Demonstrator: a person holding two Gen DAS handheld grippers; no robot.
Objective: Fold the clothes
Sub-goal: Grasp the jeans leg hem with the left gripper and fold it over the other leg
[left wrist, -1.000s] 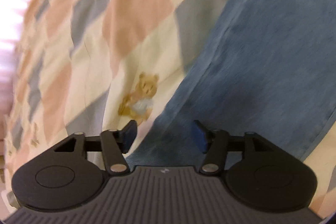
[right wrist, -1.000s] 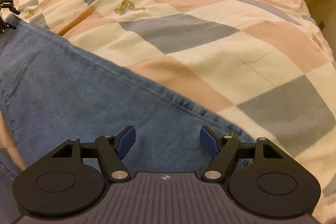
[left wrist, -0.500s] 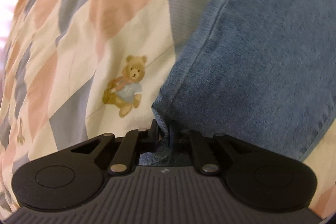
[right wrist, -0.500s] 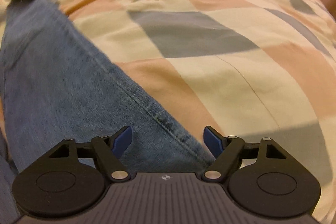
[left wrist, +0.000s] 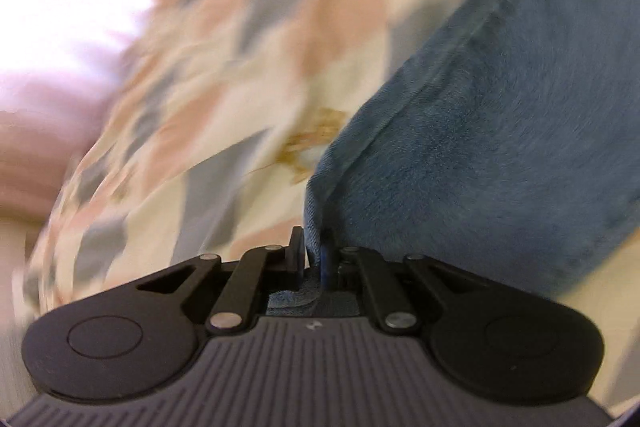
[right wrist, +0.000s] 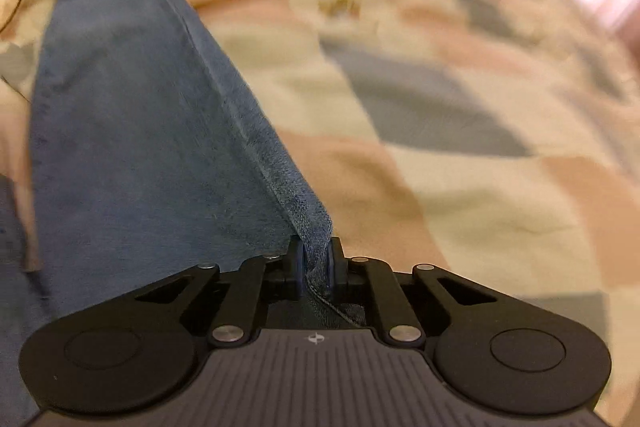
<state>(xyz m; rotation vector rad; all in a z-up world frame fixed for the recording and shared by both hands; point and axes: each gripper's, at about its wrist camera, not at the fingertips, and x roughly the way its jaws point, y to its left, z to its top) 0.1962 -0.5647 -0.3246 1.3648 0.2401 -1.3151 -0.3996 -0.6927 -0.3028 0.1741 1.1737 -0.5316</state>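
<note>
Left wrist view: both tools point(left wrist: 313, 251) point(right wrist: 314, 267) pinch soft blue denim jeans' point(right wrist: 132, 131) seamed edges.

Your left gripper point(left wrist: 313, 255) is clamped on the edge of the blue jeans point(left wrist: 500, 131), pinching a fold between its pads. Left of the jeans lies the checked quilt point(left wrist: 224, 115), blurred, with a small brown print.

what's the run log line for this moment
left gripper: shut on jeans | right gripper: shut on jeans edge | surface: patchwork quilt
</note>
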